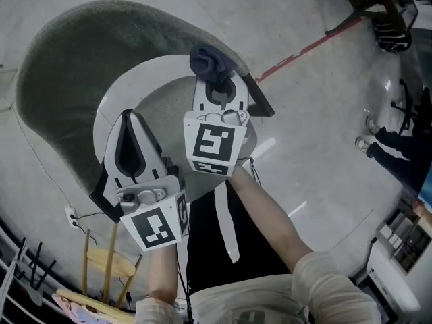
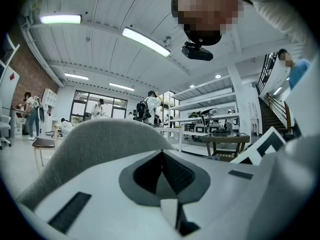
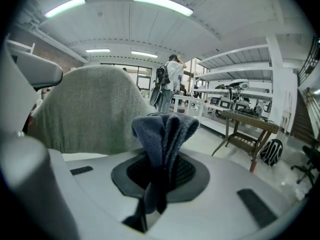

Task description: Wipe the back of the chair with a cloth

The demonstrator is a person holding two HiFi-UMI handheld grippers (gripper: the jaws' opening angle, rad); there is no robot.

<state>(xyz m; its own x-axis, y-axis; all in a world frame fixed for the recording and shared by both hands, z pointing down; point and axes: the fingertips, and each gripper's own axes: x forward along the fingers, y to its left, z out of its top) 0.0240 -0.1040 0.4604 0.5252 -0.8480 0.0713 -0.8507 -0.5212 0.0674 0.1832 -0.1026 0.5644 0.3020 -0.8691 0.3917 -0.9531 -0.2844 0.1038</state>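
Chair back (image 1: 61, 66), grey fabric, curves across the left, seen from above. Left gripper (image 1: 127, 115) hangs over the chair, jaws pressed together on nothing. To its right, right gripper (image 1: 217, 85) pinches a bunched dark blue cloth (image 1: 208, 62) near the backrest's top edge; contact is unclear. Wiping looks about to begin: next, press the cloth onto the fabric and sweep along it.

Dark blue cloth (image 3: 164, 131), bunched, upright, pinched in the right gripper's (image 1: 217, 81) jaws. Grey fabric chair (image 1: 67, 79) back, curved, just behind it; contact unclear.
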